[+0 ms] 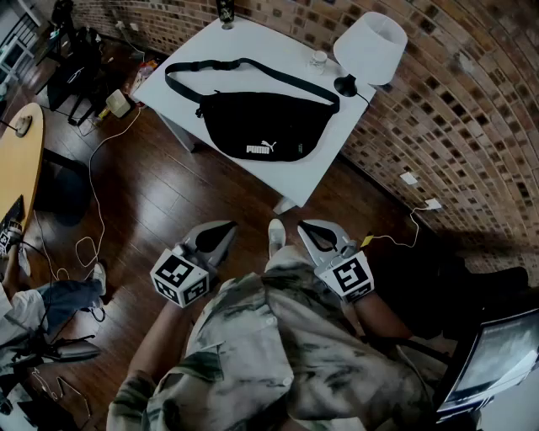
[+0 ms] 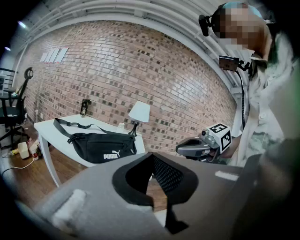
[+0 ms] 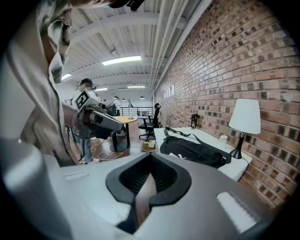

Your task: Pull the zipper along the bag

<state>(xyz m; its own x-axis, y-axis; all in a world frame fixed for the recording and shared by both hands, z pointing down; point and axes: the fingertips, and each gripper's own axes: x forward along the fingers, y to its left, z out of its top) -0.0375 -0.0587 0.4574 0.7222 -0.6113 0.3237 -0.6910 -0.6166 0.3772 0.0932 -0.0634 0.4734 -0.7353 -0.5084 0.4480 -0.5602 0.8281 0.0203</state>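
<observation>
A black waist bag (image 1: 257,126) with a white logo lies on the white table (image 1: 324,164), its strap looped behind it. The same bag (image 2: 103,146) shows in the left gripper view, and the bag (image 3: 192,152) in the right gripper view; I cannot make out the zipper. Both grippers hang close to my body over the wooden floor, well short of the table. My left gripper (image 1: 224,229) is shut with nothing in it, tips together (image 2: 151,156). My right gripper (image 1: 308,227) is also shut and empty, tips together (image 3: 150,157).
A white-shaded lamp (image 1: 369,46) and a small jar (image 1: 317,59) stand at the table's far right corner, a dark bottle (image 1: 225,13) at the back. Brick wall runs behind and to the right. A round wooden table (image 1: 17,160), cables and chairs lie left.
</observation>
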